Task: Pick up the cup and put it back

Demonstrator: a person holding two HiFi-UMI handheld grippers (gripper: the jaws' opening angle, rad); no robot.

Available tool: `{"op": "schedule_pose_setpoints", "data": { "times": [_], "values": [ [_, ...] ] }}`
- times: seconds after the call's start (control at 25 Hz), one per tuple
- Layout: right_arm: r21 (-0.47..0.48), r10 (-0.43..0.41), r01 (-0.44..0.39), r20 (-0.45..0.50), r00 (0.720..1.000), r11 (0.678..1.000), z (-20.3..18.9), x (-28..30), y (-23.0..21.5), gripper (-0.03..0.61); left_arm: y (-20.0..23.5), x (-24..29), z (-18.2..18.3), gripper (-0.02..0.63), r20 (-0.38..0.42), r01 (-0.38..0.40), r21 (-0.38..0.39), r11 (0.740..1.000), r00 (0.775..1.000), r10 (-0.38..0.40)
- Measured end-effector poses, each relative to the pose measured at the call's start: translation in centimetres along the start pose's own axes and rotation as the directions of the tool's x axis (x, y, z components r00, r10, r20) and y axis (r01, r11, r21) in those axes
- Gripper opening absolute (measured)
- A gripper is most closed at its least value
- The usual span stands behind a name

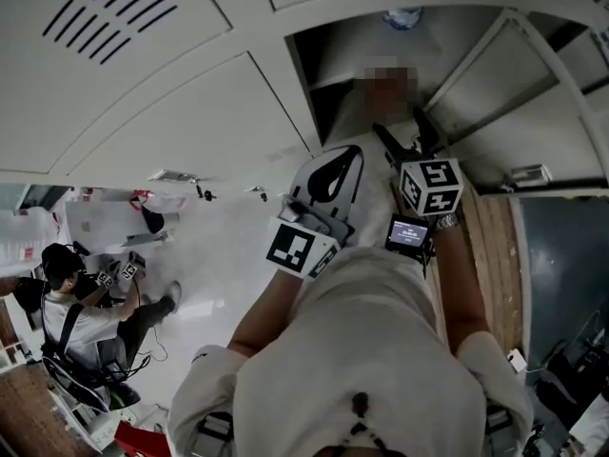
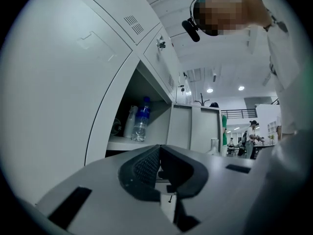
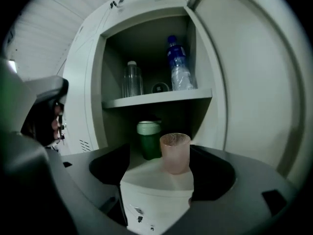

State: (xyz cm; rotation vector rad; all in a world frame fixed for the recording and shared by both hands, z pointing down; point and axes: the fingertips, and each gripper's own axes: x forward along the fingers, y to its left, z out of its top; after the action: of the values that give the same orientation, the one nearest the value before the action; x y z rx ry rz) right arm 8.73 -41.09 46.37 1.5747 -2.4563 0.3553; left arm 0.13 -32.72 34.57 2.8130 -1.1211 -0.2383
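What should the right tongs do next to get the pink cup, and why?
Probably ease the right tongs straight forward around the pink cup. The tongs stand open, and the cup is upright just ahead, roughly in line with their gap, next to the green cup. Neither pad touches it yet.

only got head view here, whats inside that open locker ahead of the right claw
Observer: The right gripper view shows a pink translucent dimpled cup in the pale metal locker's lower compartment.
Operator: is the right claw on it
Observer: No, the right claw is open, jaws wide apart, not closed on the cup.
Operator: anything next to it
Observer: A dark green cup with a pale lid stands just left of it, further back.
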Motion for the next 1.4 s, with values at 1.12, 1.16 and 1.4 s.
{"op": "schedule_pose_setpoints", "data": {
  "times": [1.12, 1.16, 1.4],
  "values": [
    [0.004, -0.164, 0.165, -0.067, 0.984, 0.986, -2.3, 10.3, -4.5, 0.351, 2.7, 0.5, -1.0, 0.008, -0.04, 0.091, -0.026, 0.995, 0.995, -0.092],
    [0.002, -0.163, 0.163, -0.062, 0.985, 0.987, -2.2, 10.1, -4.4, 0.351, 2.6, 0.5, -1.1, 0.008, -0.041, 0.096, -0.027, 0.995, 0.994, -0.097],
    [0.007, -0.168, 0.169, -0.056, 0.984, 0.986, -2.1, 8.1, -4.5, 0.351, 2.2, 0.8, -2.2, 0.008, -0.057, 0.113, -0.043, 0.993, 0.992, -0.115]
  ]
}}
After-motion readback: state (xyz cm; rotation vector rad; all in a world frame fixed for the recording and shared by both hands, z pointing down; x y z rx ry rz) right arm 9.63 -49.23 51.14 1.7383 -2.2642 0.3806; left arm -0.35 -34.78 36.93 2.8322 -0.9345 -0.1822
